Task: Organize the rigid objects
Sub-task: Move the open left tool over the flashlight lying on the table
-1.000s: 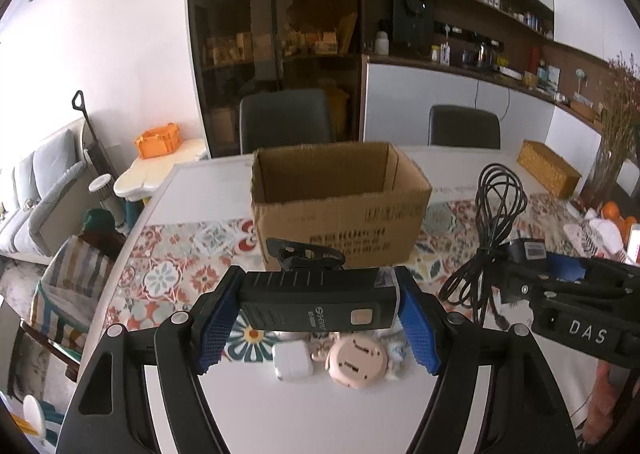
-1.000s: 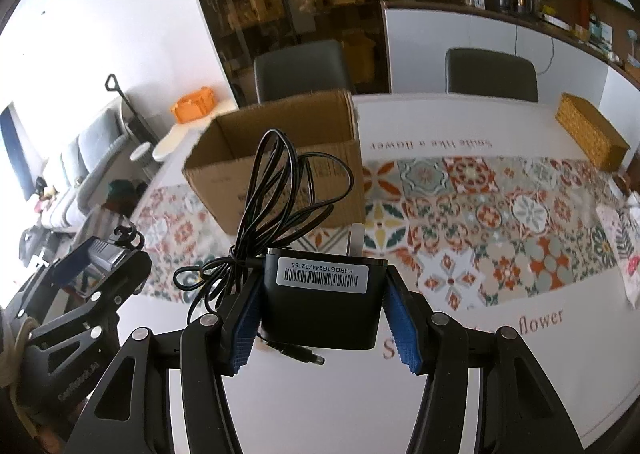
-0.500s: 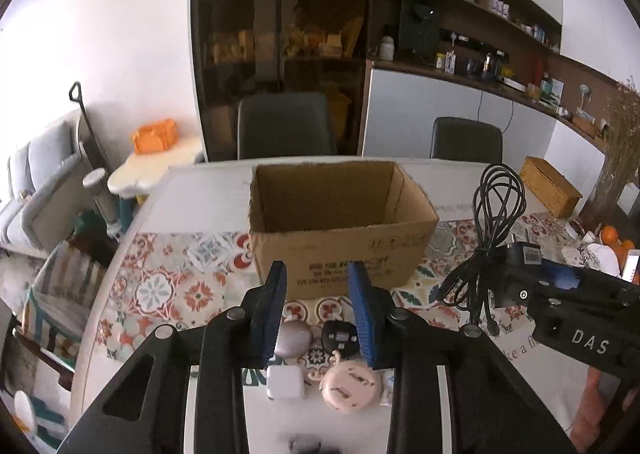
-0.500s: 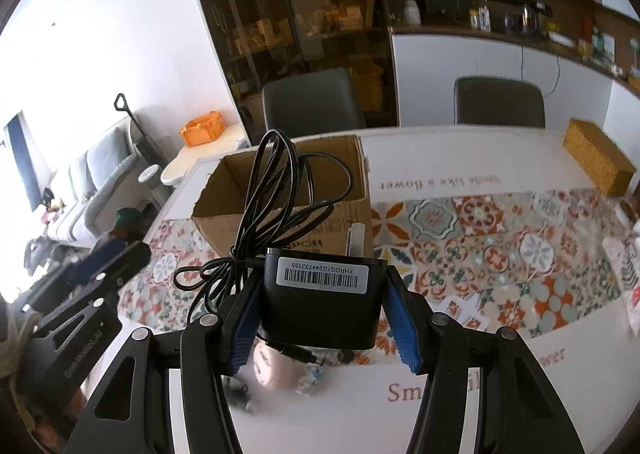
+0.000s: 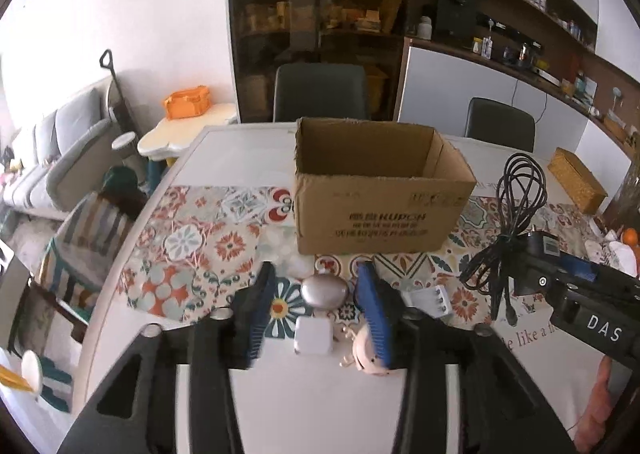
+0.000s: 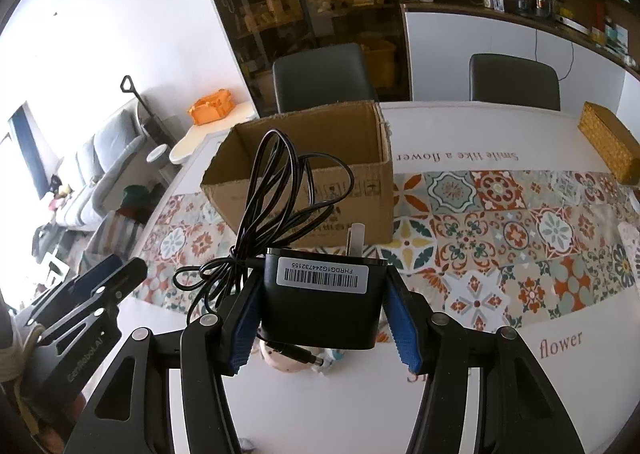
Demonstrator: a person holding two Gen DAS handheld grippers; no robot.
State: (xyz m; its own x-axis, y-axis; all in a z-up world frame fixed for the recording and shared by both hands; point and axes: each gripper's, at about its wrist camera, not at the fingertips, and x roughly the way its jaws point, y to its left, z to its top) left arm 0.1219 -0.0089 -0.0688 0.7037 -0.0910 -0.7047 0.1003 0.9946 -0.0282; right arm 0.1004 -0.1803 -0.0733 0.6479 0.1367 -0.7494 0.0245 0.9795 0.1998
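The cardboard box stands open at table centre. The right gripper clamps the black power adapter near it. The left gripper, jaws narrow and just reopening slightly, holds nothing above the silver oval object.

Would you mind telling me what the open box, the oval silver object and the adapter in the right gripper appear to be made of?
Cardboard box: brown corrugated card, matte, with ragged cut edges. Oval silver object: probably brushed metal, given its soft grey sheen, though it might be coated plastic. Power adapter: smooth black moulded plastic with a barcode label; its cord looks rubbery.
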